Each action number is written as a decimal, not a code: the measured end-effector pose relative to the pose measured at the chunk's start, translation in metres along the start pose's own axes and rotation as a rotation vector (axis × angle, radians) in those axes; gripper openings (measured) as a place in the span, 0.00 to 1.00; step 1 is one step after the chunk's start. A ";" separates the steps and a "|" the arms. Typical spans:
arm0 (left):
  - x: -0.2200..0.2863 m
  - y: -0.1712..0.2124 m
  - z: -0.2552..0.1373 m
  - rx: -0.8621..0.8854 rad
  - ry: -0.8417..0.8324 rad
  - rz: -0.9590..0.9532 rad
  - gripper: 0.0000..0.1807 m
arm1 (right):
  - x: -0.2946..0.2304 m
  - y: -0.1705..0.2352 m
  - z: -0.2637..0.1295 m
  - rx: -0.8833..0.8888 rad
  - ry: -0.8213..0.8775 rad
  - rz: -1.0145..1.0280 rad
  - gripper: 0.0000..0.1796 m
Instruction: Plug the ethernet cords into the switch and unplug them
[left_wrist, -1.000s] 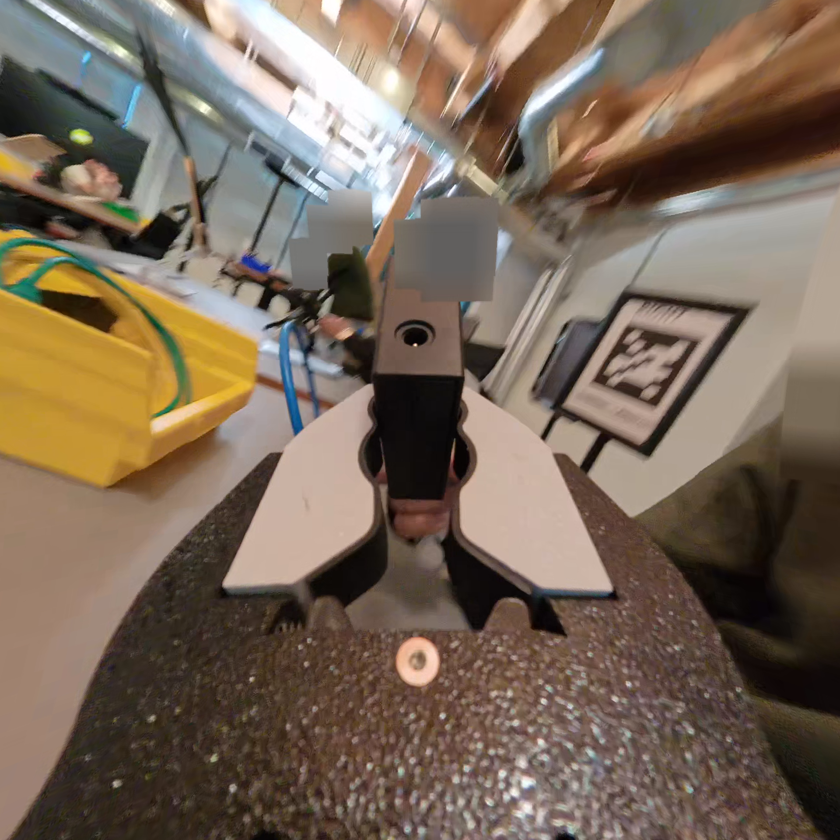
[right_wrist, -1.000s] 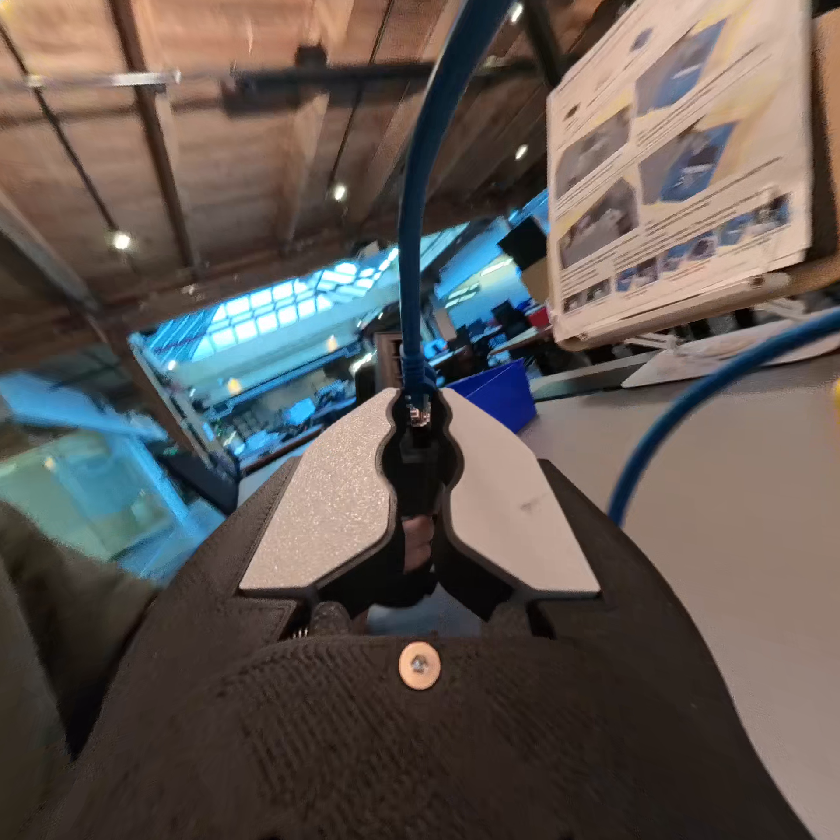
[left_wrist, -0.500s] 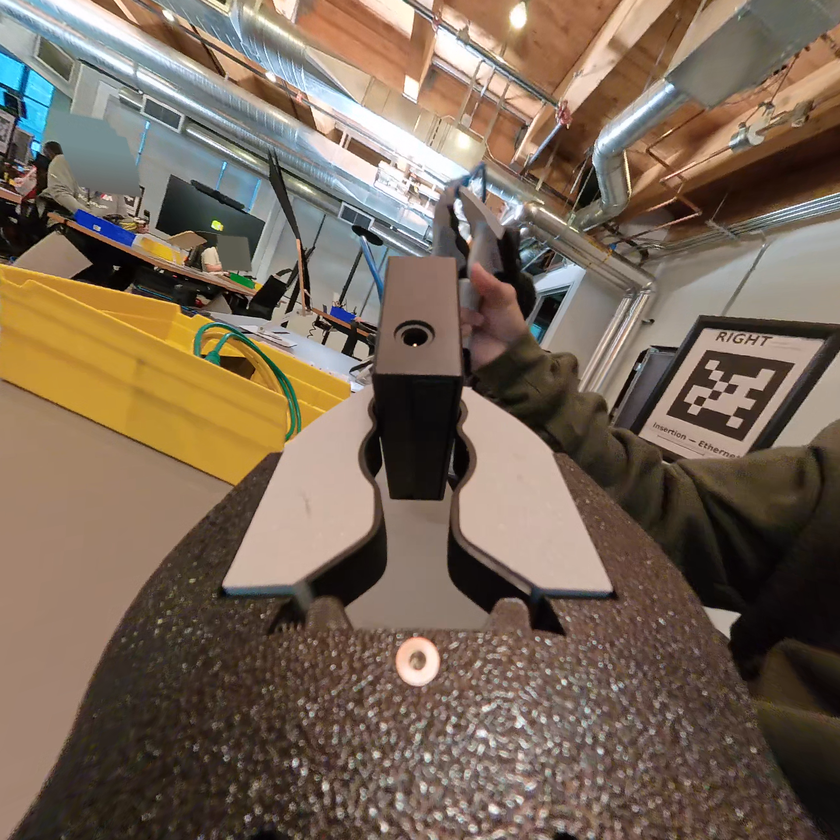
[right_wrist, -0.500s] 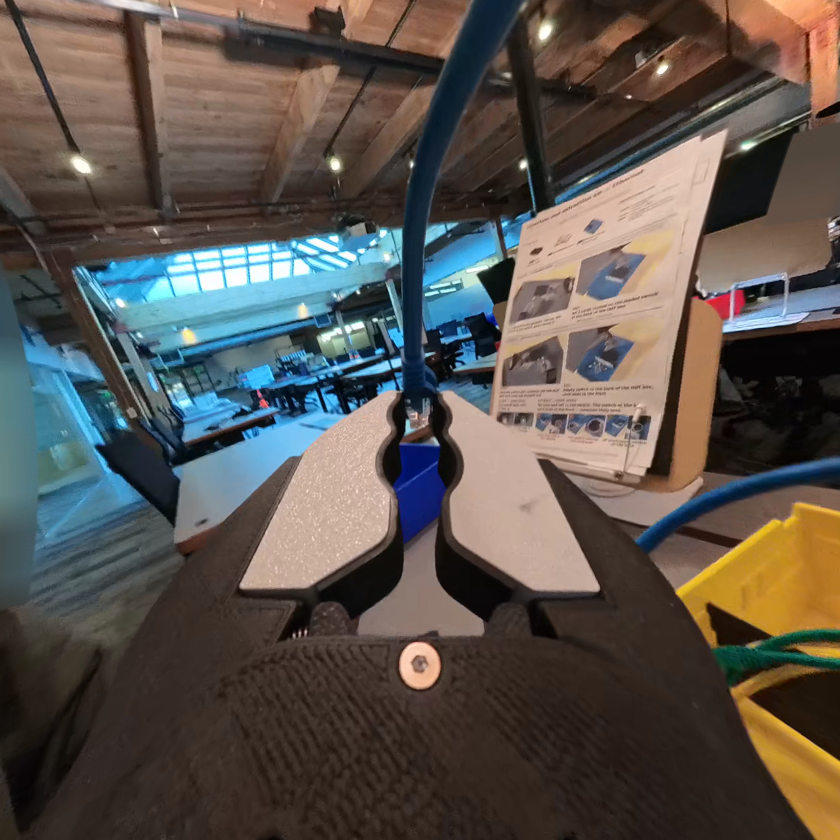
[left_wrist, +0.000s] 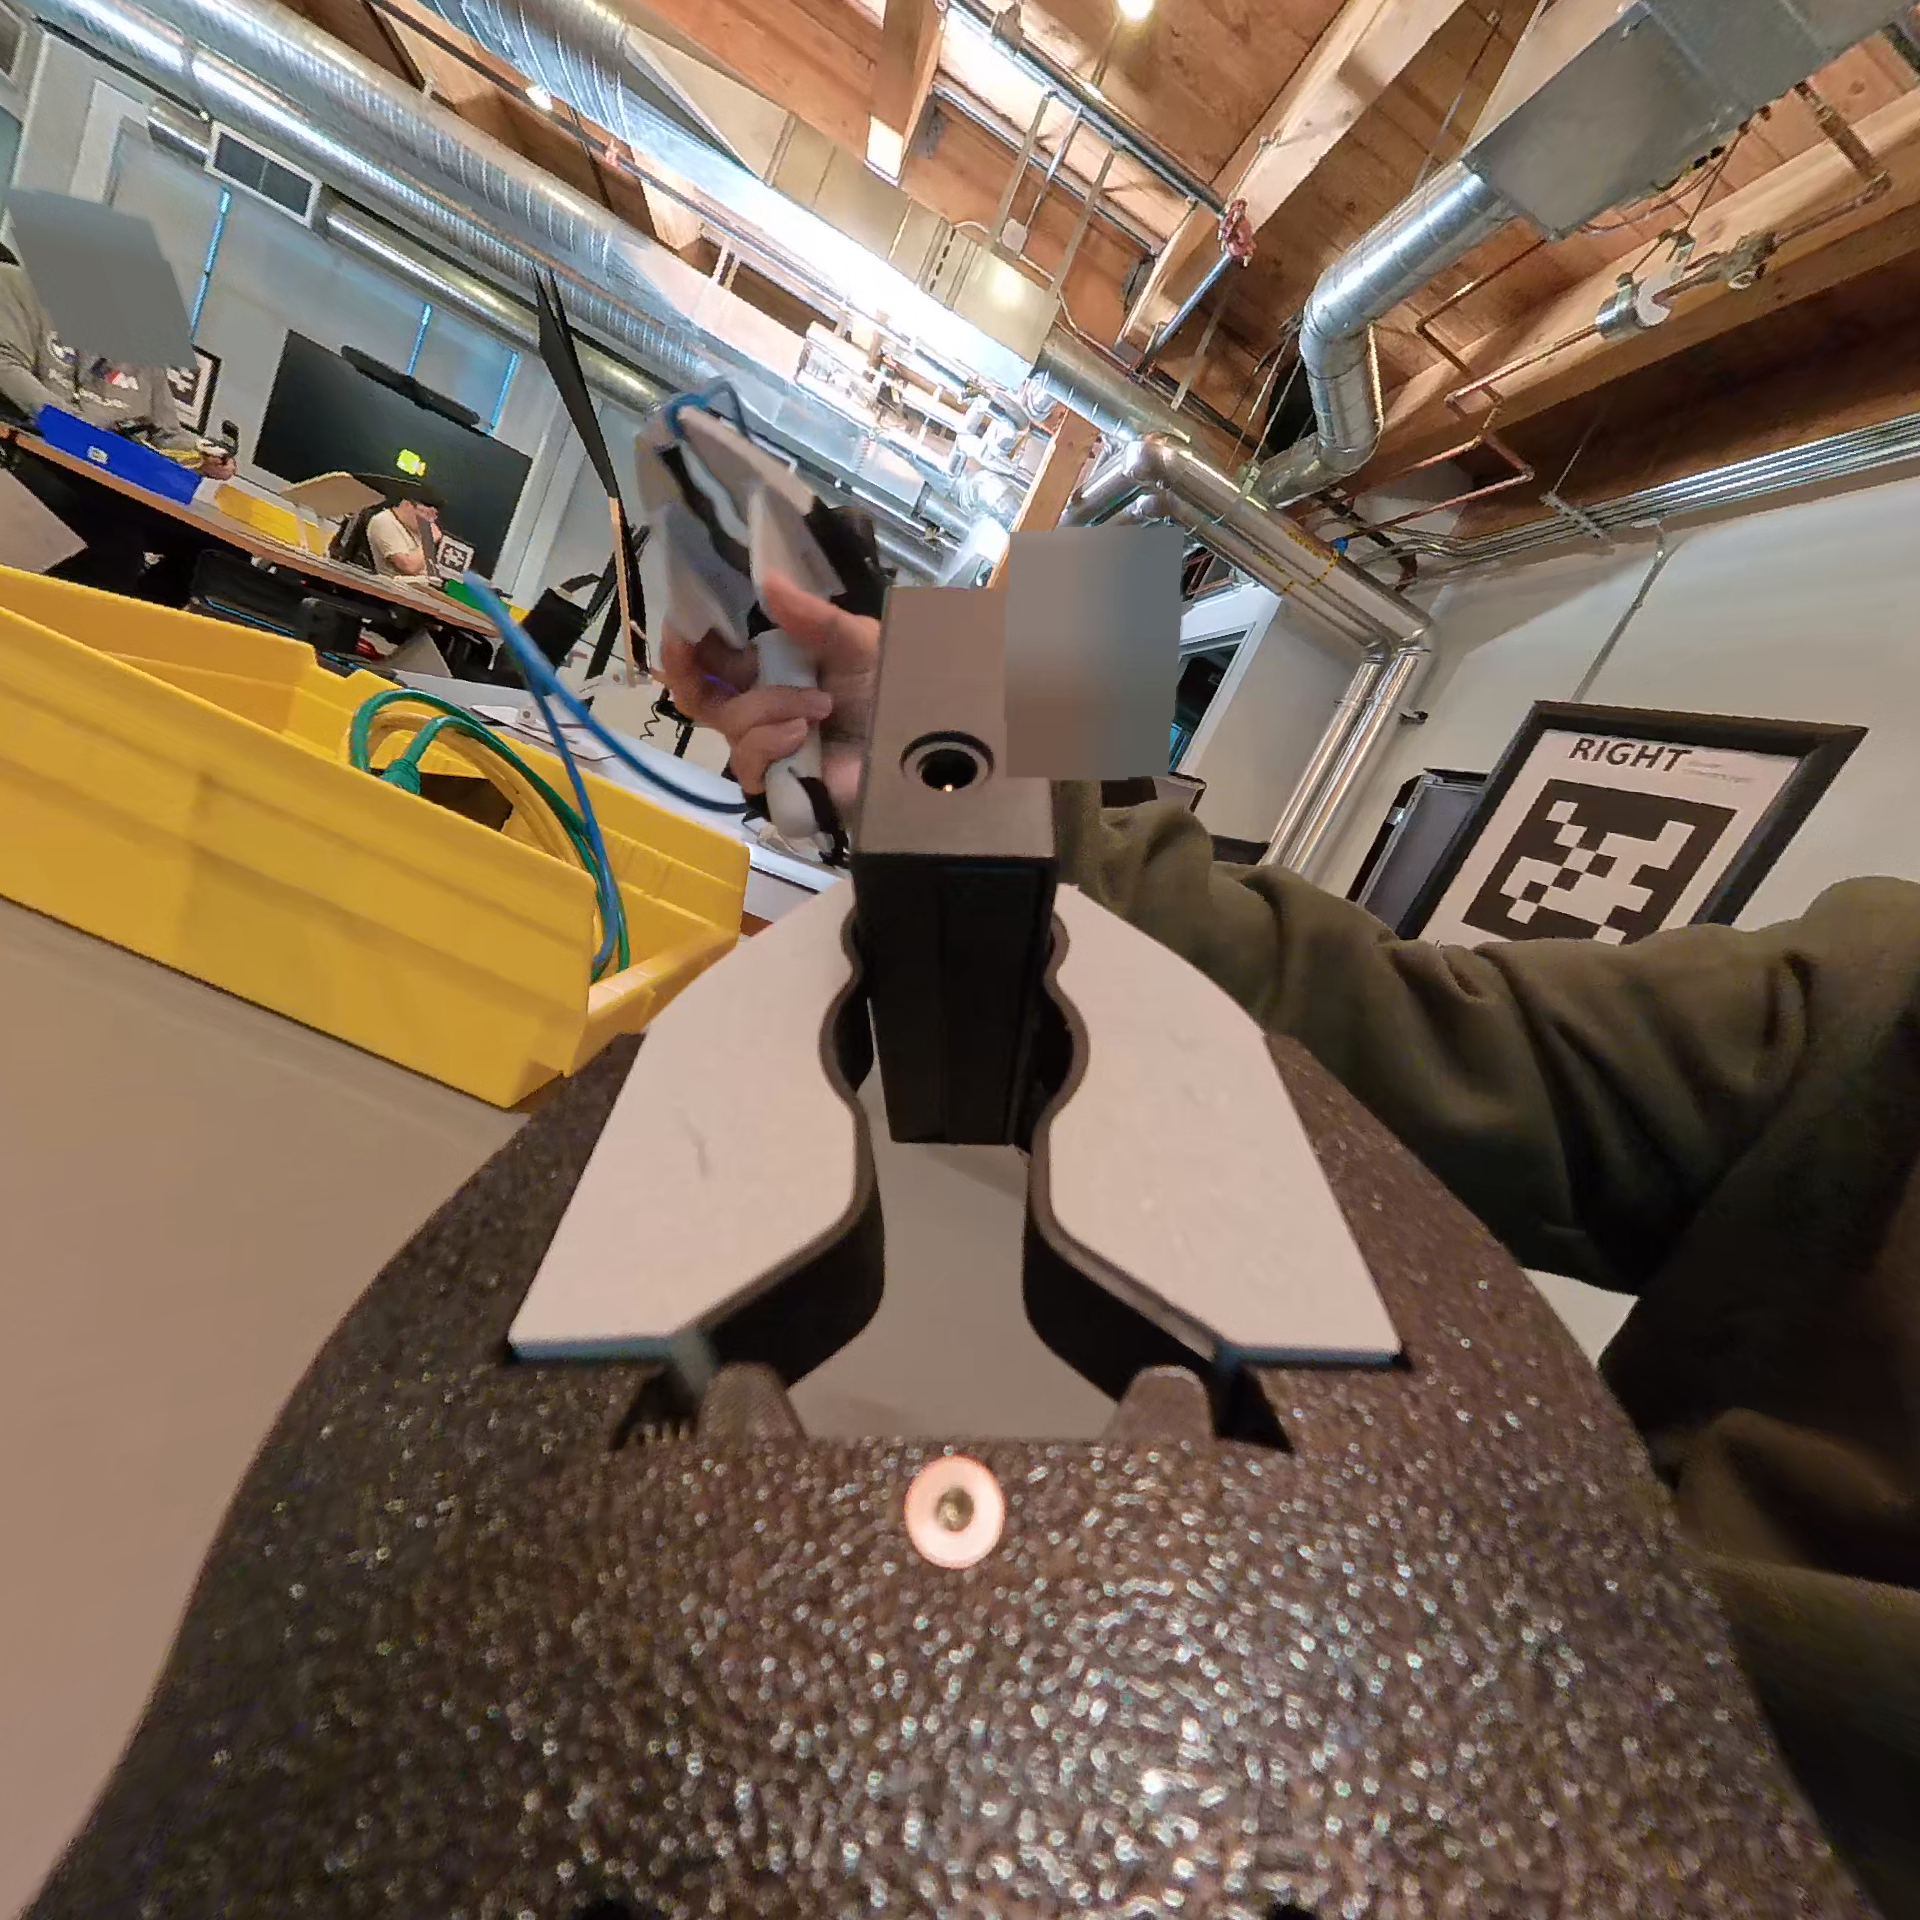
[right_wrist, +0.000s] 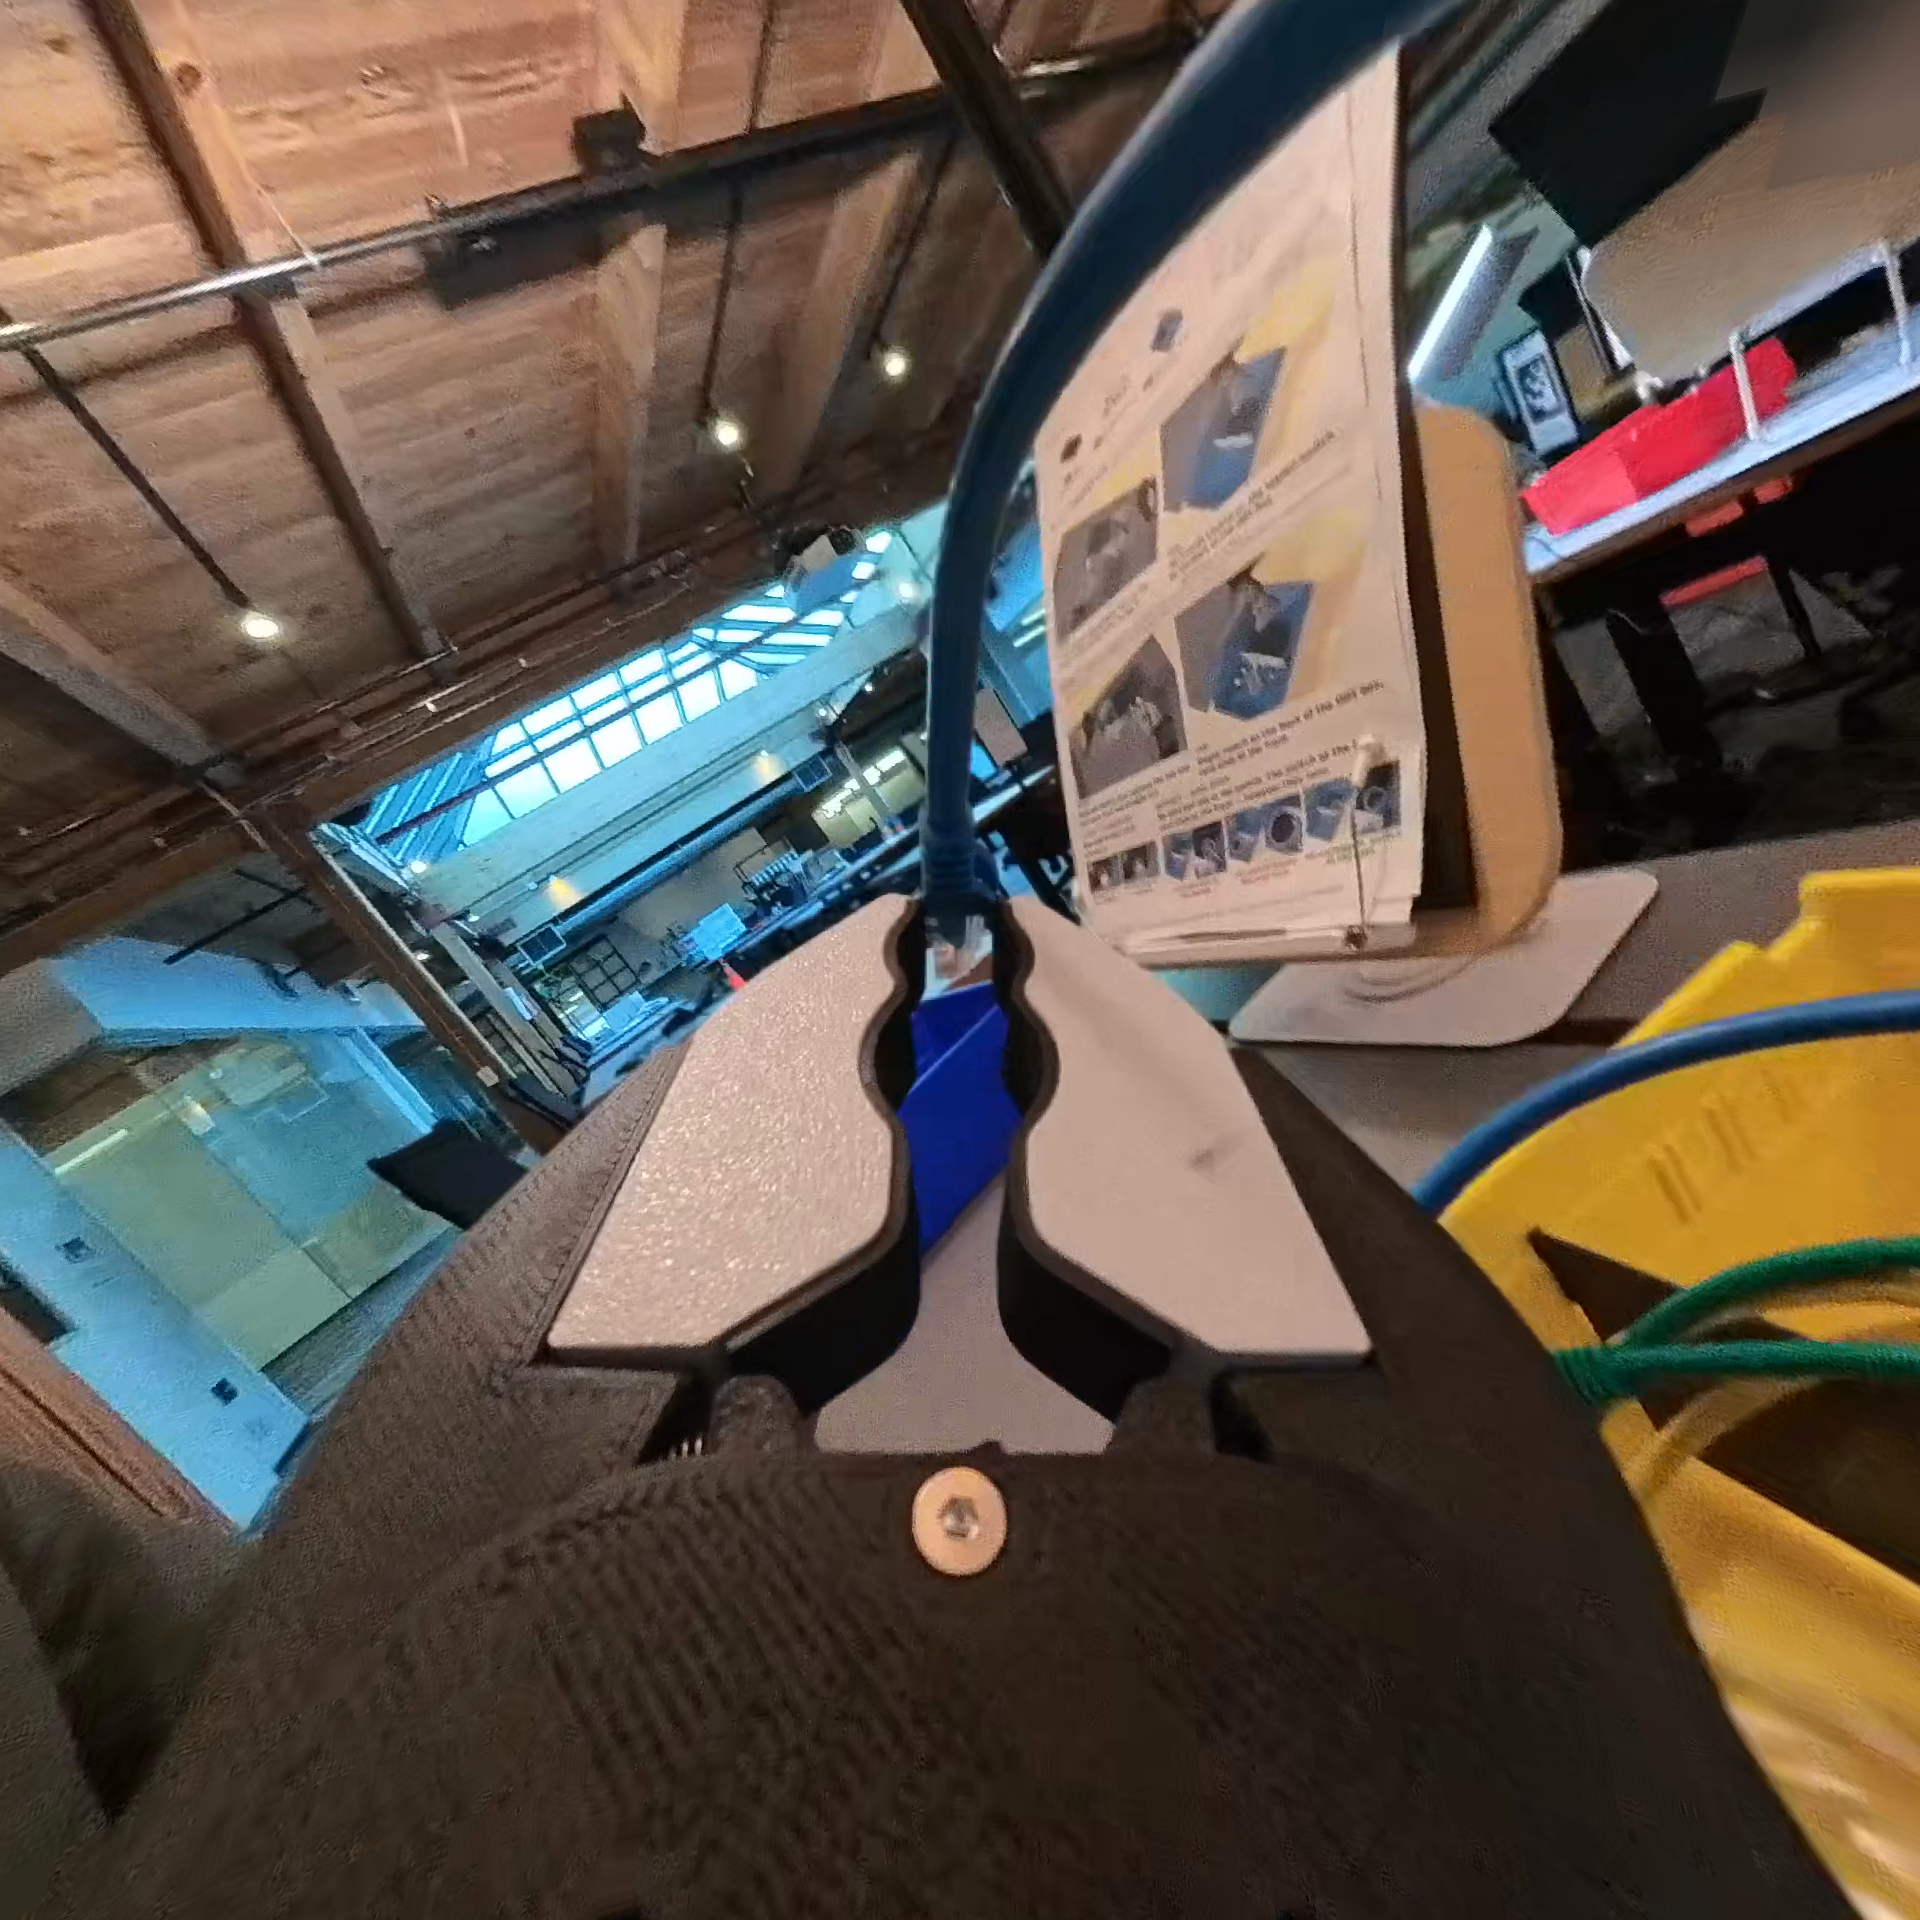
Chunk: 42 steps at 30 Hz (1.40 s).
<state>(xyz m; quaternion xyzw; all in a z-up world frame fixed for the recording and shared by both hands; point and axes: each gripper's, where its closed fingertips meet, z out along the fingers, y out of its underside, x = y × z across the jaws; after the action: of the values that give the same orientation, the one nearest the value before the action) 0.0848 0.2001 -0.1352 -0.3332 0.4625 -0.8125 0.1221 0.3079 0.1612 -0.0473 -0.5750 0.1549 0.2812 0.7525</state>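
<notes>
In the centre of the left wrist view, the left gripper (left_wrist: 951, 997) is closed on the switch (left_wrist: 951, 883), a small black box that stands upright between the two fingers, its end face with a round socket turned to the camera. The box looks rigid and light, with smooth sides, so I judge it can slip or twist when a plug is pushed in; a firm hold across its flat sides, as here, seems right. In the right wrist view, the right gripper (right_wrist: 956, 945) is nearly closed, and its tips pinch the clear plug (right_wrist: 954, 940) of the blue ethernet cord (right_wrist: 961, 582), which arches to the upper right of the frame. The cord is springy and will pull sideways, so the plug body is the place to hold, clear of its thin latch. At lower right, a yellow bin (right_wrist: 1714, 1299) holds a green cord (right_wrist: 1756, 1340).
</notes>
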 end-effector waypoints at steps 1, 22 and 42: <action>0.000 0.000 0.000 -0.004 0.001 0.003 0.15 | 0.009 0.006 -0.001 -0.015 0.036 0.005 0.07; -0.040 0.008 -0.002 0.088 -0.238 -0.497 0.15 | -0.025 0.140 -0.052 -0.428 0.432 -0.636 0.51; -0.032 0.032 0.020 0.108 -0.236 -0.709 0.15 | -0.076 0.224 0.019 -0.383 0.229 -0.969 0.37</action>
<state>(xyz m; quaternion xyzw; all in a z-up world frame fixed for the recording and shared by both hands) 0.1187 0.1856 -0.1689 -0.5569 0.2576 -0.7837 -0.0968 0.1113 0.2010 -0.1738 -0.7348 -0.1016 -0.1400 0.6558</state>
